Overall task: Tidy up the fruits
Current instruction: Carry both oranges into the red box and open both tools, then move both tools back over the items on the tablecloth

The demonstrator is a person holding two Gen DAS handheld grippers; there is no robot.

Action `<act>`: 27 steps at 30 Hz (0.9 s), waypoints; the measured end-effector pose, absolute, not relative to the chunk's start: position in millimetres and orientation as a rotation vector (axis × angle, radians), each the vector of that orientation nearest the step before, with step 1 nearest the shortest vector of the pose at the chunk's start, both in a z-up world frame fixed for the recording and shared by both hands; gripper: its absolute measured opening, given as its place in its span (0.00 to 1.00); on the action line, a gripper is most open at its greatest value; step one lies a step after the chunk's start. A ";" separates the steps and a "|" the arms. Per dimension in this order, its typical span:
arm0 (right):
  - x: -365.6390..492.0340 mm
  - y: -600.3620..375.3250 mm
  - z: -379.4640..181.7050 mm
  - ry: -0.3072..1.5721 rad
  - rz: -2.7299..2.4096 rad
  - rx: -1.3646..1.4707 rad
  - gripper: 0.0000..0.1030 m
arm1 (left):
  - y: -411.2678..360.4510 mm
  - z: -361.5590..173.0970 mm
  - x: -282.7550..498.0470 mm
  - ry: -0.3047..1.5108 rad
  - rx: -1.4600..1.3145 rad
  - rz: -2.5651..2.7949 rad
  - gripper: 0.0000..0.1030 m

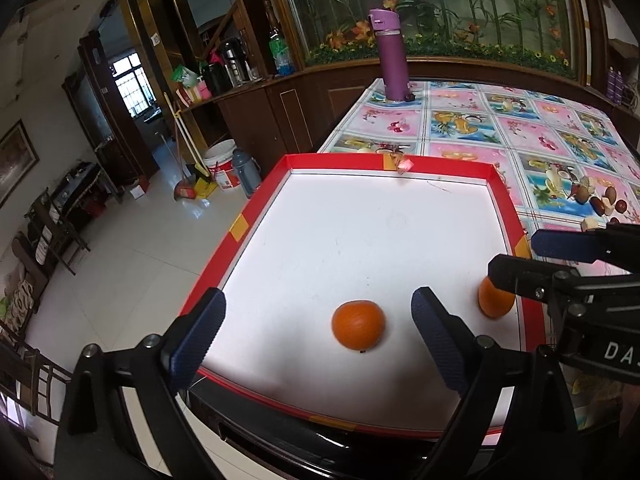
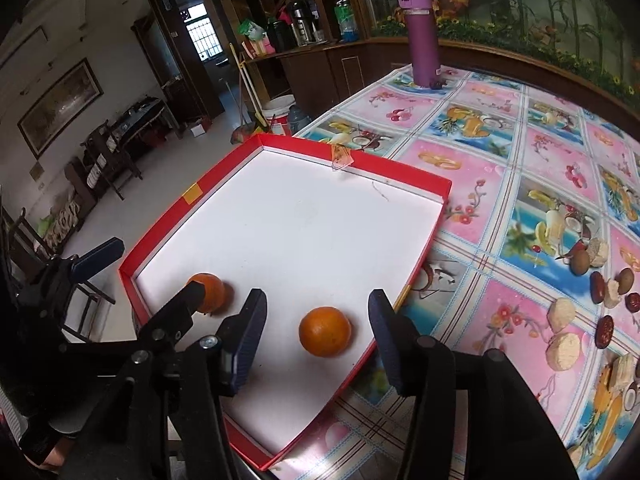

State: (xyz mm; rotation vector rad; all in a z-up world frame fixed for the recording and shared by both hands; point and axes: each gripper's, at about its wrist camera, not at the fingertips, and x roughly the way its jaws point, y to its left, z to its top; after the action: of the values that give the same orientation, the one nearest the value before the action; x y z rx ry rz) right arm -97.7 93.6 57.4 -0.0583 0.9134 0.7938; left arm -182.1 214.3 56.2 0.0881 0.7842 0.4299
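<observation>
I see two oranges sitting inside the red box with the white floor (image 1: 496, 178) on the tabletop (image 2: 500, 152): one orange (image 1: 358, 330) lies near the front, and the other orange (image 2: 325, 331) lies close to the box's right wall. My left gripper (image 1: 316, 340) has its jaws spread wide and holds nothing. My right gripper (image 2: 318, 338) also has its jaws spread, one on each side of that orange, not touching it.

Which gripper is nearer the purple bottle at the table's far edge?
Neither clearly. The purple bottle stands far beyond both. The left gripper and right gripper both hover over the red tray's near end, each framing an orange.
</observation>
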 end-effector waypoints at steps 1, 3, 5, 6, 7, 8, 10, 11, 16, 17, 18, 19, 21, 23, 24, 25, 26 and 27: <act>-95.6 93.9 56.2 0.919 0.796 -0.054 0.51 | 214.2 56.6 -181.7 0.787 0.089 0.435 0.91; -93.2 94.8 54.2 0.931 0.805 -0.049 0.51 | 214.1 57.8 -181.6 0.787 0.092 0.445 0.91; -90.9 96.0 51.6 0.945 0.812 -0.044 0.51 | 215.0 58.9 -181.6 0.787 0.090 0.455 0.91; -89.9 96.4 50.3 0.952 0.816 -0.040 0.51 | 215.4 58.9 -181.6 0.789 0.090 0.458 0.91; -89.1 96.3 49.5 0.958 0.823 -0.034 0.51 | 216.0 59.0 -181.2 0.791 0.092 0.461 0.92; -88.4 96.1 48.9 0.966 0.833 -0.027 0.53 | 216.3 59.1 -181.0 0.791 0.094 0.466 0.92; -88.2 93.4 48.6 0.971 0.851 -0.006 0.58 | 217.3 59.1 -180.7 0.793 0.092 0.472 0.92; -87.6 91.1 49.0 0.970 0.863 0.009 0.58 | 218.0 59.3 -180.5 0.794 0.088 0.474 0.92; -83.0 78.8 51.5 0.972 0.910 0.069 0.62 | 222.0 60.5 -181.7 0.790 0.055 0.483 0.92; -81.4 76.4 51.5 0.978 0.927 0.089 0.63 | 222.8 60.3 -182.0 0.791 0.050 0.482 0.92; -79.4 74.5 51.2 0.987 0.939 0.108 0.64 | 223.2 59.8 -181.8 0.796 0.046 0.481 0.92; -76.9 72.5 50.2 0.999 0.951 0.132 0.66 | 223.3 59.2 -181.6 0.800 0.045 0.479 0.92; -73.2 70.2 47.7 1.017 0.966 0.169 0.69 | 222.5 58.3 -181.8 0.804 0.044 0.480 0.92; -69.4 63.2 48.0 1.021 0.969 0.208 0.69 | 221.2 59.2 -181.9 0.805 0.039 0.477 0.92; -68.0 56.9 49.8 1.012 0.965 0.225 0.69 | 220.2 60.5 -182.3 0.802 0.031 0.471 0.92; -66.4 49.2 52.6 1.003 0.951 0.236 0.69 | 217.7 63.1 -181.9 0.796 0.021 0.456 0.92; -65.1 39.3 56.2 0.992 0.926 0.235 0.69 | 214.9 65.5 -181.7 0.791 0.016 0.443 0.92; -65.1 28.8 59.6 0.976 0.908 0.237 0.69 | 209.6 69.3 -181.1 0.781 0.019 0.425 0.92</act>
State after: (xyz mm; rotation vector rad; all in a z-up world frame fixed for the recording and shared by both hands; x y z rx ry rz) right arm -65.1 28.8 59.6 0.2374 0.9763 0.9084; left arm -181.1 209.6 69.3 0.0188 0.7813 0.4254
